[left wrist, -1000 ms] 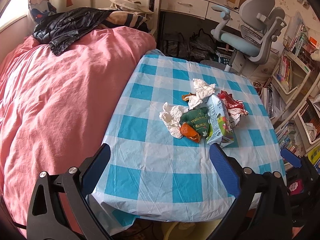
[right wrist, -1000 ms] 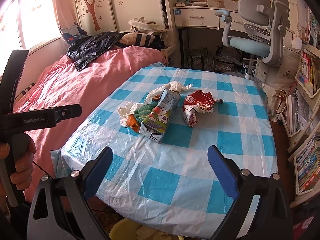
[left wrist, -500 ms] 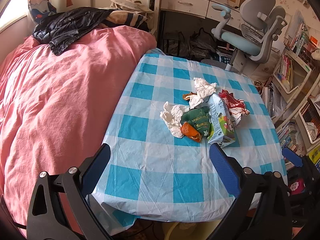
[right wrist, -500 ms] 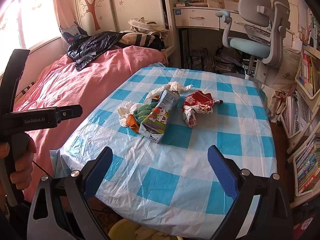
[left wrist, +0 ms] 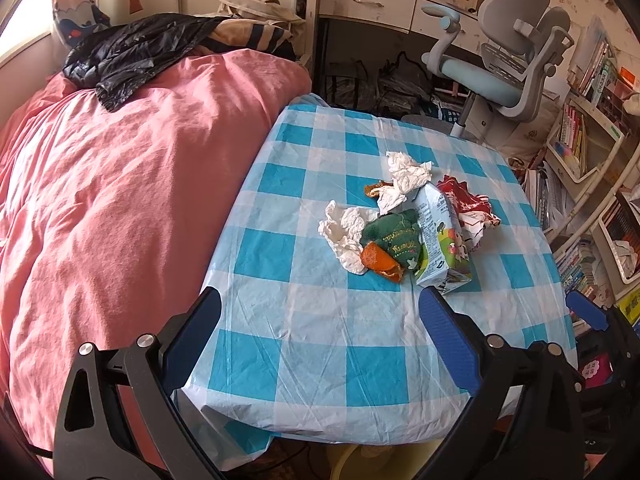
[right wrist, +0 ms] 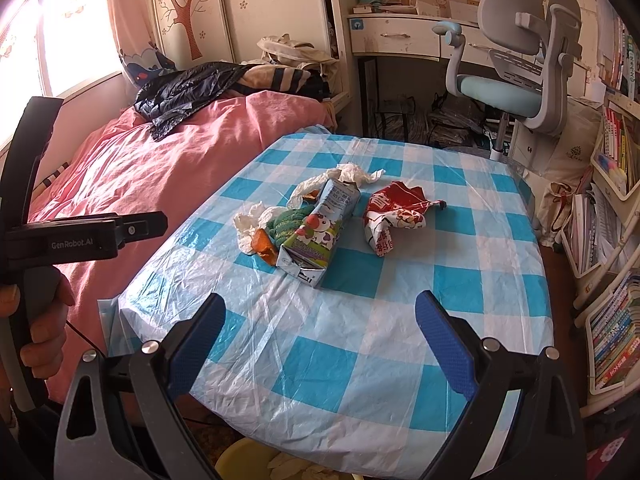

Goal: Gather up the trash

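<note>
A heap of trash lies mid-table on the blue checked cloth (left wrist: 320, 344): a milk carton (left wrist: 440, 240) (right wrist: 316, 232), a red snack wrapper (left wrist: 468, 204) (right wrist: 396, 212), a green wrapper (left wrist: 394, 236), an orange wrapper (left wrist: 378, 260), and crumpled white tissues (left wrist: 344, 228) (left wrist: 408, 176). My left gripper (left wrist: 320, 332) is open and empty, above the table's near edge, short of the heap. My right gripper (right wrist: 320, 332) is open and empty, also above the near edge. The left gripper's body (right wrist: 80, 232) shows at the left of the right wrist view.
A bed with a pink duvet (left wrist: 120, 200) touches the table's left side, a black jacket (left wrist: 132, 52) on it. A grey desk chair (left wrist: 508, 72) and desk stand behind the table. Bookshelves (right wrist: 612, 280) line the right. A yellow bin (right wrist: 248, 460) sits under the near edge.
Both grippers have drifted slightly; the heap sits a little lower in the left view. Nothing was grasped or moved.
</note>
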Motion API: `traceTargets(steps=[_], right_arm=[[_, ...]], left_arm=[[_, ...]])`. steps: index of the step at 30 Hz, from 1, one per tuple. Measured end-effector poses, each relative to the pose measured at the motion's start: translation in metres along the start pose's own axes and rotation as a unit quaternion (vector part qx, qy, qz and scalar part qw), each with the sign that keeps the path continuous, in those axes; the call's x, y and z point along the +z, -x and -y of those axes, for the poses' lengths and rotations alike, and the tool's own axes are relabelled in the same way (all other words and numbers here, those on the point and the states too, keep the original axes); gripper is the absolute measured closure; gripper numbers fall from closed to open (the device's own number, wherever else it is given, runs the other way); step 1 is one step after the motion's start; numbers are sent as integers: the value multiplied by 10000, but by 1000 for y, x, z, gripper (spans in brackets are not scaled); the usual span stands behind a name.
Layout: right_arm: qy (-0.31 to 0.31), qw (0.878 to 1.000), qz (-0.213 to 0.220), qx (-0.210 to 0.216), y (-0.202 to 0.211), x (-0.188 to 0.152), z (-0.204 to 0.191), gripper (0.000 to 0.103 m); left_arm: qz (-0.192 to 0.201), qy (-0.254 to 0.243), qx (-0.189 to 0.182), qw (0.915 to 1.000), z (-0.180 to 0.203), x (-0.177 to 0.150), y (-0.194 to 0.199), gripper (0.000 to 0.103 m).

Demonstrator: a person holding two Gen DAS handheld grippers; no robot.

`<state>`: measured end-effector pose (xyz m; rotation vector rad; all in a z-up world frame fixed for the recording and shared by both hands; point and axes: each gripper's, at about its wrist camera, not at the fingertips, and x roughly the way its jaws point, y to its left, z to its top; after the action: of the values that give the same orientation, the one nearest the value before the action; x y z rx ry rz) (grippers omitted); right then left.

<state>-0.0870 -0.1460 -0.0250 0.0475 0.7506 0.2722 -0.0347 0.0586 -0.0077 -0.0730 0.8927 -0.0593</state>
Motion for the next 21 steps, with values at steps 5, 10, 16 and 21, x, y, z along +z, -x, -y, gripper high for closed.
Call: traceTargets(steps=[5,10,16,21], right_arm=[[39,10000,-1,-2,0,2,3,11],[39,10000,-7,-6,-1,2,3,11],[46,10000,-13,-5,-1,2,2,11],[86,10000,-17,-3,-1,3,2,11]], left_arm=[[-41,-26,29,10000,0,-1,-2,8],[-96,-36,26,9999,-1,-2,-3,8],[-98,-170,9,9998,4,-2,-4,8],[-101,-233,14,9997,8,-1,-3,8]])
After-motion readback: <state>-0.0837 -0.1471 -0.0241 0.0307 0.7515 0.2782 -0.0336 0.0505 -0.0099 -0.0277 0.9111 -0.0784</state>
